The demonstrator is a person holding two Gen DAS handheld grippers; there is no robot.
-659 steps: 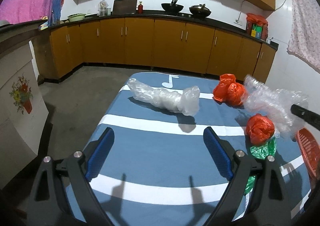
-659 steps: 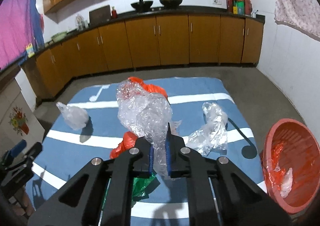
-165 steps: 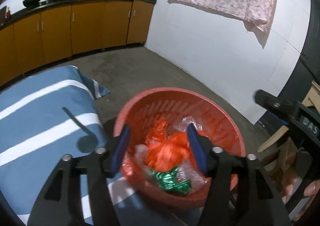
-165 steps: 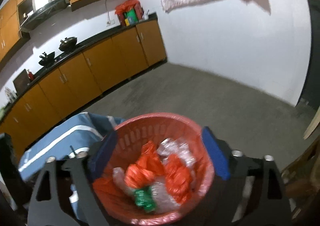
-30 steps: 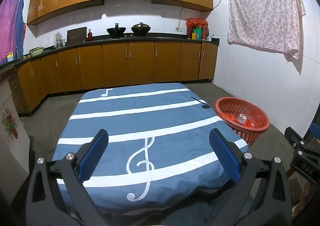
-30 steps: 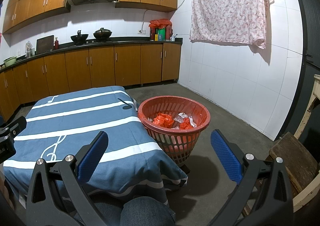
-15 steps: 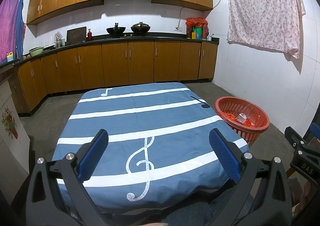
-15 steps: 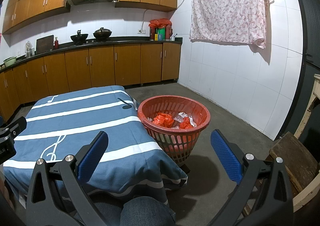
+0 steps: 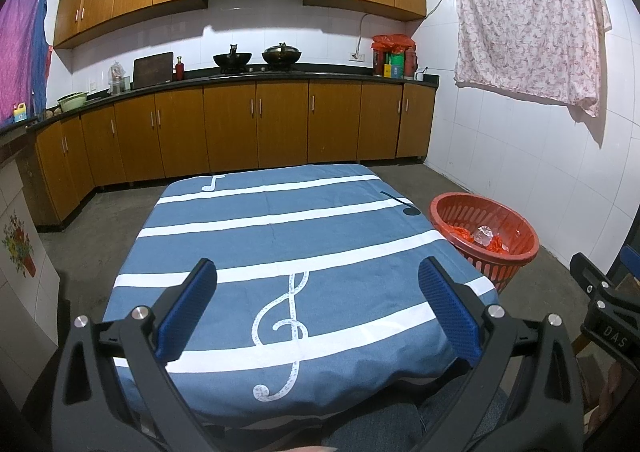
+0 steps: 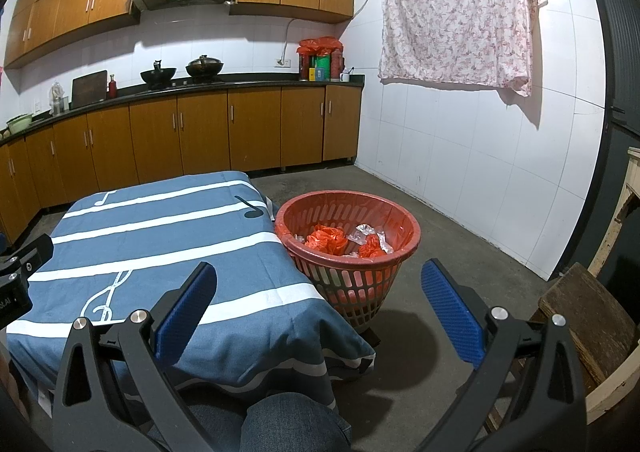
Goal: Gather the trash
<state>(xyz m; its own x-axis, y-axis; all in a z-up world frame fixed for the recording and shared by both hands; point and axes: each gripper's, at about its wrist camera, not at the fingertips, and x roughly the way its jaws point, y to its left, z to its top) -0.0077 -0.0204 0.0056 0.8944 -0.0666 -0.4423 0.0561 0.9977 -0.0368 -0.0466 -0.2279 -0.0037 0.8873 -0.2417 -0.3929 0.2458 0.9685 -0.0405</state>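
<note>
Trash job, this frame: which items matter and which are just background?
Job:
red basket
orange bags and clear plastic inside it
blue tablecloth
left hand-held gripper, right hand-held gripper, both open

Background:
woks
hanging floral cloth
wooden stool

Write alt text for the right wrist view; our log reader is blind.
The open right gripper points at a red basket of orange and clear plastic bags, beside a table in a blue striped cloth.

Basket (image 10: 347, 248) right of table (image 10: 152, 236)
</note>
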